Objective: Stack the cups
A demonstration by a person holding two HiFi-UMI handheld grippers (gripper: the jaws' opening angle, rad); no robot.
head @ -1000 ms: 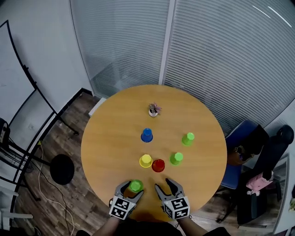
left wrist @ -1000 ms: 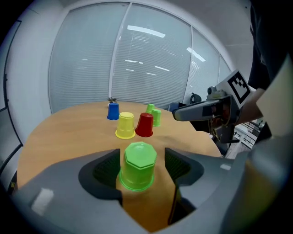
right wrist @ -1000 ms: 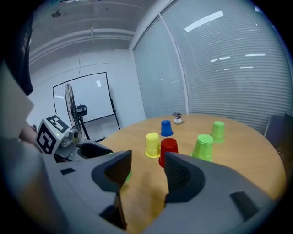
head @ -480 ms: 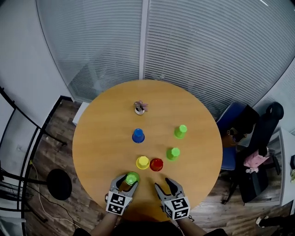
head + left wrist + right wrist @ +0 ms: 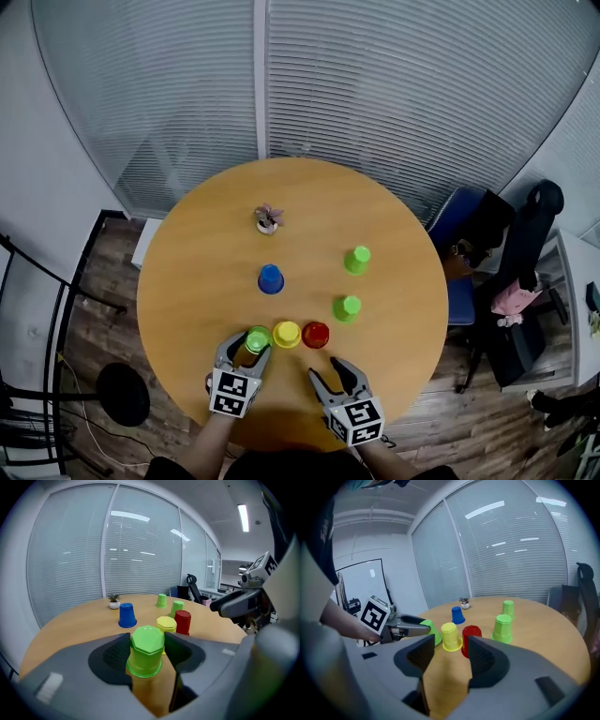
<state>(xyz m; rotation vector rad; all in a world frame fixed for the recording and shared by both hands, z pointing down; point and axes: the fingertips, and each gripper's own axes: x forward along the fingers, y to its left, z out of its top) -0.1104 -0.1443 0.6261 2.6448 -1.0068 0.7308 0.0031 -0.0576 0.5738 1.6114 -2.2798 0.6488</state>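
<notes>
Change from a second ago: the held green cup [image 5: 258, 338], then close to the bench [image 5: 206, 281] edge at 6 o'clock, now stands further in, just beside the yellow cup [image 5: 287, 334] at its 9 o'clock. The left tongs [image 5: 249, 347] travel with it. Their jaws have closed in within that second and now press on both flanks of the cup. The right tongs [image 5: 331, 373] have barely shifted.

Layout now:
- Held cup is base up and not visibly tilted. Cannot tell whether its rim is clear of the bench.
- Yellow cup is also base up, with the red cup [image 5: 316, 335] just beside it at 3 o'clock.
- Right tongs sit at about 5 o'clock of the red cup, near the bench edge. Jaws are wide apart with nothing between the pads.

Step in hand (judgement): nest green over yellow.

Notes for a clean placement:
- Lift first, until the rim clears yellow's base. A sideways push at this height would likely shove yellow into red.
- Centre over yellow, keep the axis vertical, and lower straight down.
- The grip sits high on a thin, tapering wall, so keep the squeeze light. Too much may pinch the rim out of round and make it bind.
- Spread the jaws only once the cup is seated, then back out toward 7 o'clock.
- Keep the right tongs out of the way, since red crowds yellow's 3 o'clock side.
</notes>
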